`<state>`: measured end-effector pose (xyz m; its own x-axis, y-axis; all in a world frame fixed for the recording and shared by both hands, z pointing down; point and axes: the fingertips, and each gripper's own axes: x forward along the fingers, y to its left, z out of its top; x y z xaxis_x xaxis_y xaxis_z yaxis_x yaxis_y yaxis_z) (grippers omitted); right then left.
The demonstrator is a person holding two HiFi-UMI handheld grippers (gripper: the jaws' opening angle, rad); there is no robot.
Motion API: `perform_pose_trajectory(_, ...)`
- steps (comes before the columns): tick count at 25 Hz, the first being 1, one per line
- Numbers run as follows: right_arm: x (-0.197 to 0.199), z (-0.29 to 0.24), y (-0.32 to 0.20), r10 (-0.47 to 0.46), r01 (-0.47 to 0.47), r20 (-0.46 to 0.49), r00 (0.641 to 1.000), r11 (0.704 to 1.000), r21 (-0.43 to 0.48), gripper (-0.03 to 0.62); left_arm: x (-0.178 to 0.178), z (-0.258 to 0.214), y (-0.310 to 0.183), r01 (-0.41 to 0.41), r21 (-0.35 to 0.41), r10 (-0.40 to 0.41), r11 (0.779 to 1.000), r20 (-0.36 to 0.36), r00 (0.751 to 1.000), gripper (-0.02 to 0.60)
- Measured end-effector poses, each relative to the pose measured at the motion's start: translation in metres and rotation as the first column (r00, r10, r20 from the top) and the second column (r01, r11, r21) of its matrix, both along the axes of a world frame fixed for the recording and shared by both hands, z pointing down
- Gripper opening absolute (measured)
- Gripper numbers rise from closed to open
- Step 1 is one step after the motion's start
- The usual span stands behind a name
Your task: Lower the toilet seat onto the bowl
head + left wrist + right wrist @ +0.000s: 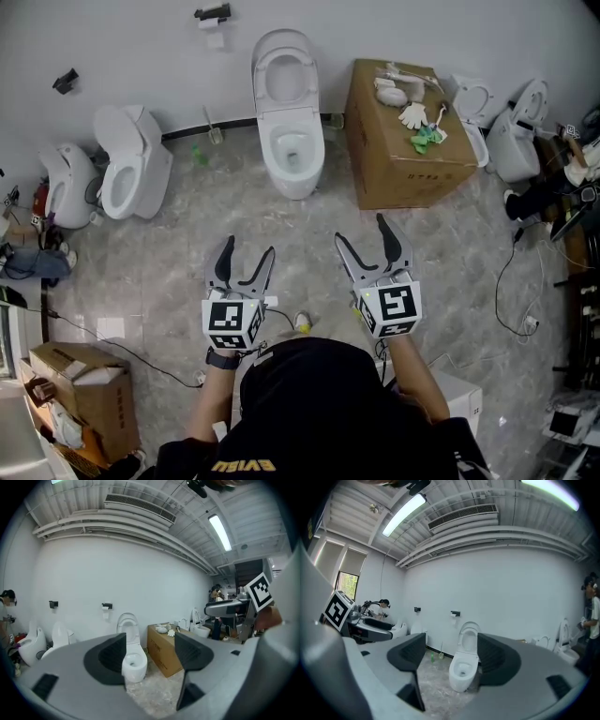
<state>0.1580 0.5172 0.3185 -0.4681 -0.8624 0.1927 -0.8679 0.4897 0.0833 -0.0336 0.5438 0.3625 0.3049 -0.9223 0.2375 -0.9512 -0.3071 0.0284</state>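
The smooth white toilet [294,155] stood at the top middle, its oval toilet seat [284,49] up. Lower down, the left gripper [248,249] and right gripper [361,231] gaped wide, empty, over shiny stone floor [178,239].

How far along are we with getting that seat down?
Done: nothing yet; the seat stands upright against the wall, leaving the bowl uncovered. In hand: nothing; the left tool and right tool are both open, empty and well short of the bowl. Left: approach, take the seat and lower it.
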Motion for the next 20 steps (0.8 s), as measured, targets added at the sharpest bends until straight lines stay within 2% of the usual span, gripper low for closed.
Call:
perform_pose_trajectory(8,-0.002,0.015,-0.006,0.006,-0.008,-0.048,0.999,0.999,-0.036,0.333,0.005,0.003,-0.008,-0.016,0.019,0.016,1.0,-0.008,1.0,0.325)
perform_pose_trajectory(12,-0.004,0.03,-0.013,-0.001,-0.004,-0.065,0.998,0.997,-0.076,0.333,0.004,0.016,-0.02,-0.019,-0.02,0.019,1.0,-0.009,1.0,0.325)
perform_pose_trajectory(15,-0.01,0.037,-0.028,-0.006,0.001,-0.054,0.999,0.994,-0.108,0.327,-0.004,0.018,-0.03,0.008,-0.028,-0.009,1.0,-0.014,1.0,0.325)
perform_pose_trajectory(18,-0.027,0.038,-0.052,-0.029,0.023,-0.054,0.998,0.994,-0.106,0.288,-0.015,0.03,-0.05,0.029,-0.075,-0.03,0.997,-0.018,0.999,0.305)
perform_pose_trajectory(20,-0.037,0.043,-0.066,-0.047,0.039,-0.068,0.997,0.993,-0.112,0.288,-0.021,0.04,-0.064,0.026,-0.102,-0.028,0.994,-0.011,1.0,0.305)
